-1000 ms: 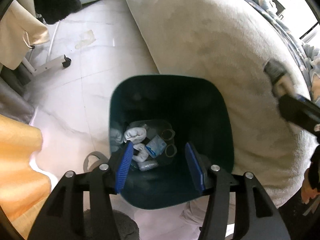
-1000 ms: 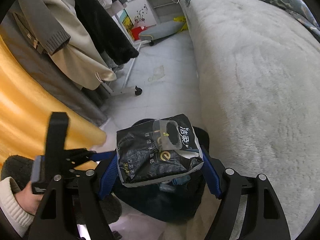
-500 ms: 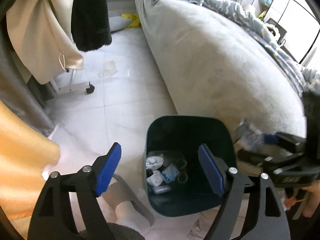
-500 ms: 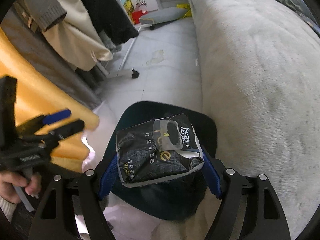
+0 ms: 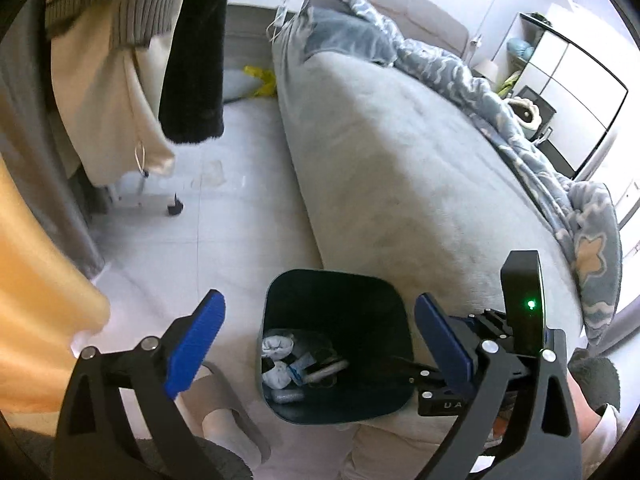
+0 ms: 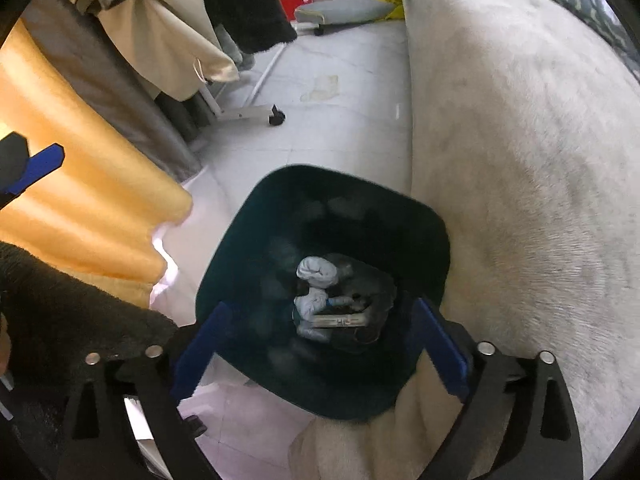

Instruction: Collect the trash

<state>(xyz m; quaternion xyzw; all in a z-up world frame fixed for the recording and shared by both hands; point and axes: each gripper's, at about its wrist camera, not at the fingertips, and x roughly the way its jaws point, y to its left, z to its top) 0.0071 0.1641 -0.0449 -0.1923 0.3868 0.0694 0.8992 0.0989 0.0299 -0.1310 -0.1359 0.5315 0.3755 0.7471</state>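
The right gripper (image 6: 320,352) hangs over the bin (image 6: 256,216), jaws opening, nothing between the pads. The left gripper (image 5: 320,344) is also above the bin (image 5: 400,360), jaws opening and empty. The trash (image 6: 320,296), white wads and a dark packet, lies at the bin's bottom. The bin stands on the floor (image 6: 340,132), touching the bed (image 6: 520,160); hanging coats (image 6: 168,32) are well beyond it.

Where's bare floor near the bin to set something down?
Free: the pale tiled floor between the grey plush bed and the wheeled clothes rack. Crowded: the dark green bin presses against the bed, orange curtain on its other side.
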